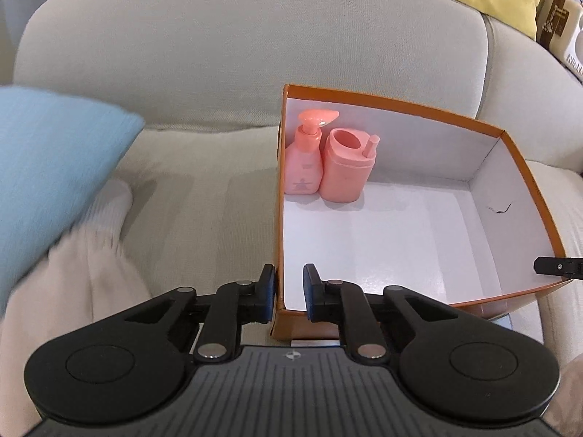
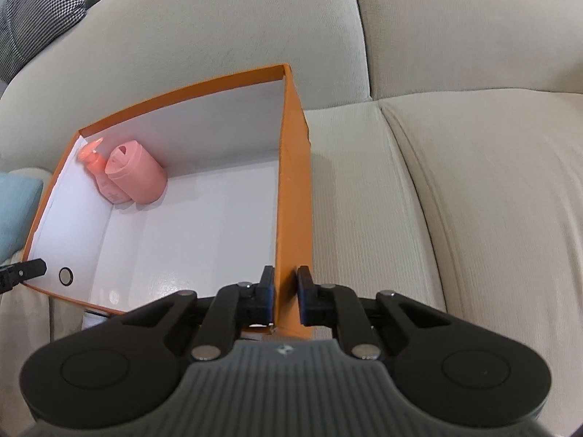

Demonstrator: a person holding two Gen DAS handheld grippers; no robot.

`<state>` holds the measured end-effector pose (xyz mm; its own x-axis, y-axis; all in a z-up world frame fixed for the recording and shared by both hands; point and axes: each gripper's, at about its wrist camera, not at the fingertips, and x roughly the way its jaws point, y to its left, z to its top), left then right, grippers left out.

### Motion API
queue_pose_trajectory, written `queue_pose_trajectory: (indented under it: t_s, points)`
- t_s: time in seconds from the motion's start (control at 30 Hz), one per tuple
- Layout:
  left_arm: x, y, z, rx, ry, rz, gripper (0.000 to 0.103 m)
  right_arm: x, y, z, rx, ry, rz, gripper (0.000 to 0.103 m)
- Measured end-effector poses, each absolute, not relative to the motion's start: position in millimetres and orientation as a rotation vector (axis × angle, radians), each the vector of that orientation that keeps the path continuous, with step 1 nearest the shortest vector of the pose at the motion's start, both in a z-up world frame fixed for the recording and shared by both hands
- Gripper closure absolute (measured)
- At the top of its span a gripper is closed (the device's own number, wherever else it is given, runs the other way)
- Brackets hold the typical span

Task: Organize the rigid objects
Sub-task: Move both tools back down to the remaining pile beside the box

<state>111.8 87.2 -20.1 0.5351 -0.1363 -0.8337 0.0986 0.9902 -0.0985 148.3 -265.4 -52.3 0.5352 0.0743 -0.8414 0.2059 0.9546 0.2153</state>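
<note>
Box point(image 1: 539, 200) wall gripped by each claw point(image 1: 288, 291) point(image 2: 285, 291); bottle point(image 1: 303, 167) label unreadable

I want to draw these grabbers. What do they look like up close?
Both match. The left gripper and right gripper are matte black, with two big round discs, flat link bars joined by shiny silver rivets, and blocky fingers faced with dark blue pads. Behind sits a ribbed grey body bearing a small round emblem. No cables or sleeves show.
</note>
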Motion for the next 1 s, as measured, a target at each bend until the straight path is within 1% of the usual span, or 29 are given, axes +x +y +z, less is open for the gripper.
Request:
queue_pose_trajectory:
  t_s: [0.23,0.4,0.53,0.6,0.67,0.73,0.77,0.87,0.9,0.97,1.0]
  points:
    - [87,92,-21,-0.054,0.994,-0.124,0.086,127,-260,-54,0.299,1.02,-0.071,0.091]
    - [83,89,-20,-0.045,0.954,-0.113,0.086,122,-260,-59,0.301,1.014,-0.075,0.091]
    - [62,90,-8,-0.064,0.876,-0.11,0.085,116,-258,-55,0.31,0.968,-0.071,0.084]
    - [43,88,0,-0.059,0.834,-0.114,0.083,104,-252,-45,0.295,0.919,-0.064,0.079]
    - [24,84,7,-0.086,0.817,-0.164,0.083,87,-246,-34,0.279,0.864,-0.049,0.067]
    - [6,76,10,-0.091,0.812,-0.224,0.083,62,-235,-26,0.265,0.804,-0.043,0.063]
    - [-1,73,11,-0.097,0.813,-0.254,0.083,52,-230,-26,0.253,0.784,-0.045,0.062]
    - [-16,64,6,-0.141,0.866,-0.289,0.083,22,-216,-28,0.255,0.77,-0.004,0.062]
    - [-19,62,1,-0.18,0.907,-0.291,0.083,14,-211,-31,0.258,0.778,0.0,0.062]
    - [-19,62,-14,-0.28,1.001,-0.29,0.083,3,-204,-38,0.276,0.804,0.002,0.058]
    - [-18,63,-24,-0.33,1.054,-0.276,0.079,0,-202,-42,0.289,0.823,0.007,0.058]
